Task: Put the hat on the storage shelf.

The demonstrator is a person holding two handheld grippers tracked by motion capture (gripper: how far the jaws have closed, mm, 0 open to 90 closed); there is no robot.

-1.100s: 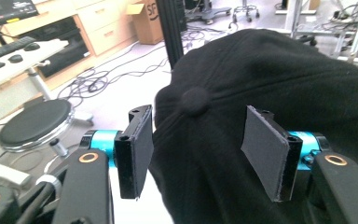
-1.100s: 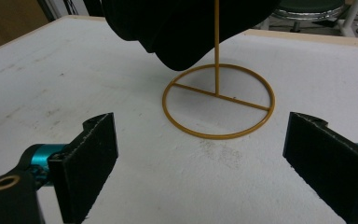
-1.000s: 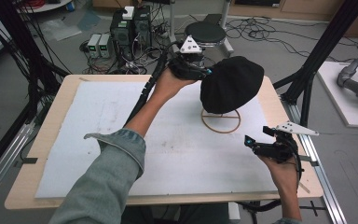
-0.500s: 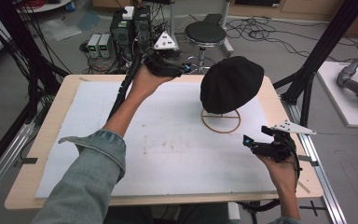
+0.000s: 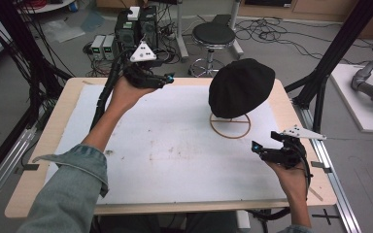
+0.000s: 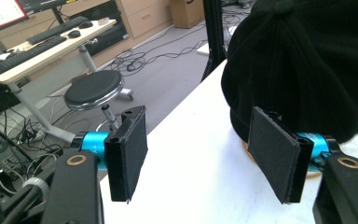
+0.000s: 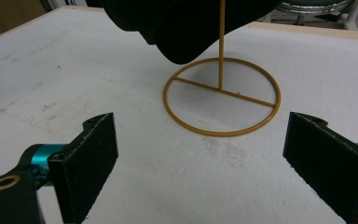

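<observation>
- The left gripper [image 5: 167, 79] has its fingers wide apart, holding nothing.
- The right gripper [image 5: 256, 148] is wide apart too.
- The black hat [image 5: 241, 87] sits on a gold stand [image 5: 230, 126], just past both grippers' fingers.

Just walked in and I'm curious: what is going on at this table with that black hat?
A person holds a gripper in each hand. A black hat sits on a thin wire stand on the white table. The left gripper and right gripper are both open, holding nothing, apart from the hat.
</observation>
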